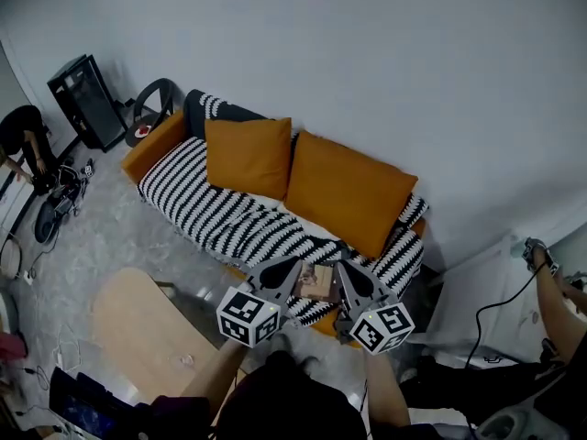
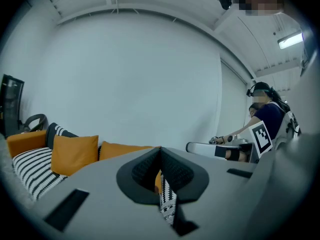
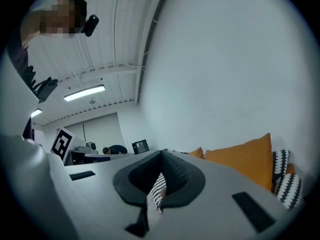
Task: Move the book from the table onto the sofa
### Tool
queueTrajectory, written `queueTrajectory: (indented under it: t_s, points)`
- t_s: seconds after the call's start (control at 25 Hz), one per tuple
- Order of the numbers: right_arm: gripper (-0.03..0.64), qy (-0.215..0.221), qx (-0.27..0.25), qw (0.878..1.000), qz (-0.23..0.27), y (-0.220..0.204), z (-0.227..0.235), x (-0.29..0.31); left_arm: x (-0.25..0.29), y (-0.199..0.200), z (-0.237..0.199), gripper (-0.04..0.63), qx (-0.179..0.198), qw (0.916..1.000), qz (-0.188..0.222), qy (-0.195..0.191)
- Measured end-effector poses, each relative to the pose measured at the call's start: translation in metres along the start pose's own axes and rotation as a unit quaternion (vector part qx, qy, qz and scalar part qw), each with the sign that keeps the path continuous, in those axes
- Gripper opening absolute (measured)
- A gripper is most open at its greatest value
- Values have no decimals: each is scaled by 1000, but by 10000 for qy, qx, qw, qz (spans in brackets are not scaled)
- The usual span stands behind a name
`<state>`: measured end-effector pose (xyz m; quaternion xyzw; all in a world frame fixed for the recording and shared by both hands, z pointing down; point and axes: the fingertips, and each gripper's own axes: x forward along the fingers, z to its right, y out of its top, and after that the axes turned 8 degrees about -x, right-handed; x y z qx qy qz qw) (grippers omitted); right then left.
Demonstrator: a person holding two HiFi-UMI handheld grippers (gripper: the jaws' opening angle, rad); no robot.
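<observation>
The book, small with a brownish cover, lies on the front edge of the sofa, which has a black-and-white striped cover and two orange cushions. My left gripper hangs just left of the book and my right gripper just right of it, both above the seat. In the left gripper view the left gripper is shut with nothing between its pads and points level over the sofa. The right gripper is likewise shut and empty, with an orange cushion beyond it.
A light wooden table stands at the lower left, behind my left arm. A black box and a crouching person are at the far left. Another person and a white cabinet are at the right.
</observation>
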<state>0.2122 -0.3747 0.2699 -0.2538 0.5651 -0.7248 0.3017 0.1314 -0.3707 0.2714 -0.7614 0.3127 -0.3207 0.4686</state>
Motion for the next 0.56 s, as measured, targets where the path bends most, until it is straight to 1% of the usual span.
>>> queueTrajectory:
  t_s: [0.24, 0.56]
  points:
    - [23, 50, -19, 10000, 15, -1, -2, 4, -5, 1, -10, 15, 24, 9999, 43, 162]
    - [23, 74, -60, 10000, 1, -2, -2, 8, -6, 3, -13, 15, 12, 9997, 89, 227]
